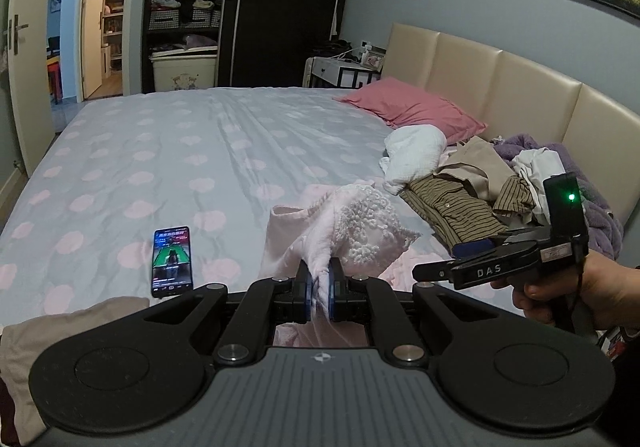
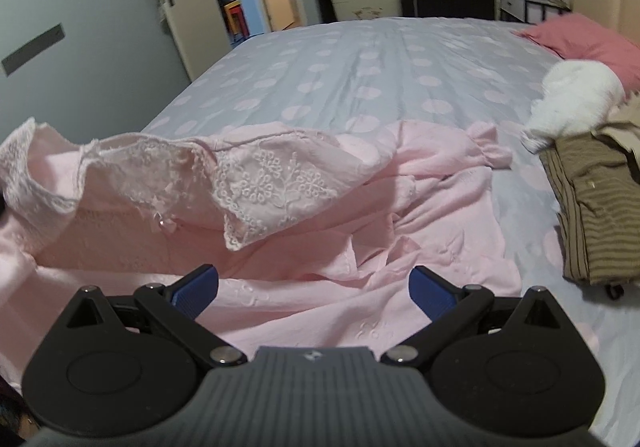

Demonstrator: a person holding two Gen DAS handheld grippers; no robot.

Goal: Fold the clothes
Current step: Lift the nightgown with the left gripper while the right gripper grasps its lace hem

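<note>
A pale pink garment with white lace trim [image 2: 304,207] lies spread and rumpled on the bed near the front edge. My left gripper [image 1: 319,293] is shut on a bunched lace part of that garment [image 1: 352,231] and holds it lifted above the bed. My right gripper [image 2: 314,293] is open and empty, hovering just above the pink fabric. It also shows from the side in the left wrist view [image 1: 460,257], held in a hand at the right.
The bed [image 1: 180,151] has a grey cover with pink spots. A phone [image 1: 172,261] with a lit screen lies at front left. A pile of clothes [image 1: 492,183] with a brown striped shirt [image 2: 600,215] and a white garment [image 2: 572,103] lies at right, below a pink pillow [image 1: 412,109].
</note>
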